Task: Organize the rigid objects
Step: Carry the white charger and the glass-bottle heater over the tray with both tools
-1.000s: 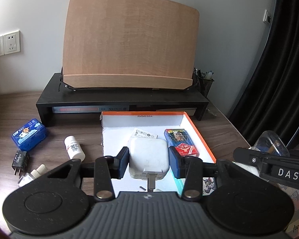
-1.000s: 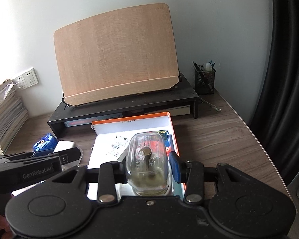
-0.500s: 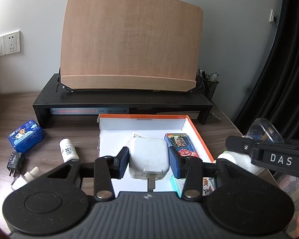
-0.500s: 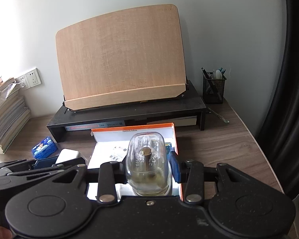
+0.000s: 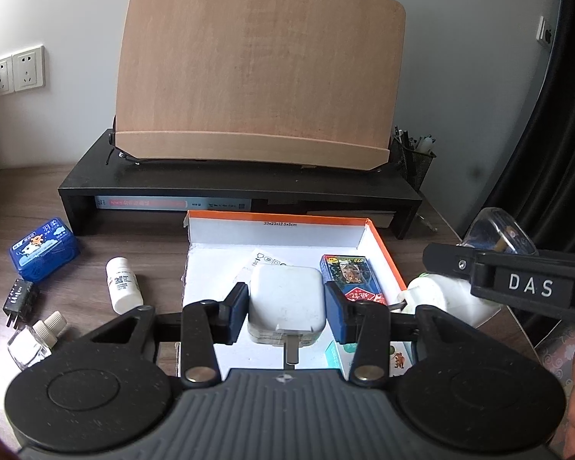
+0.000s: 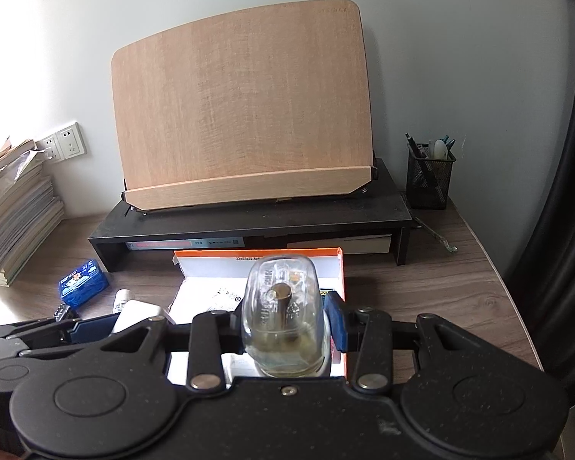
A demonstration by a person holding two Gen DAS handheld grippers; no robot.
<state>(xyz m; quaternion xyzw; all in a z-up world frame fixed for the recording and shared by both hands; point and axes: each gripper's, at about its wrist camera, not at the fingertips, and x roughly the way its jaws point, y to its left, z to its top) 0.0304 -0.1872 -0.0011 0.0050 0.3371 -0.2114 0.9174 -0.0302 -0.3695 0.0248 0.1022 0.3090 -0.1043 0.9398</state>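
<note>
A white charger [image 5: 285, 308], prongs pointing back toward the camera, is gripped by the left tongs [image 5: 285, 306] over the orange-rimmed box [image 5: 387, 253], while a clear glass bottle [image 6: 285, 318], long axis running away from the camera, is clamped in the right tongs [image 6: 285, 326].

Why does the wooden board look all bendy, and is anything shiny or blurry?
Left wrist view: the fisheye lens bows the wooden board and the black curtain; corners go dark. Right wrist view: the same bulge; the glass bottle so near the lens looks soft and glints with pale window light, while the pen cup stays sharp.
</note>
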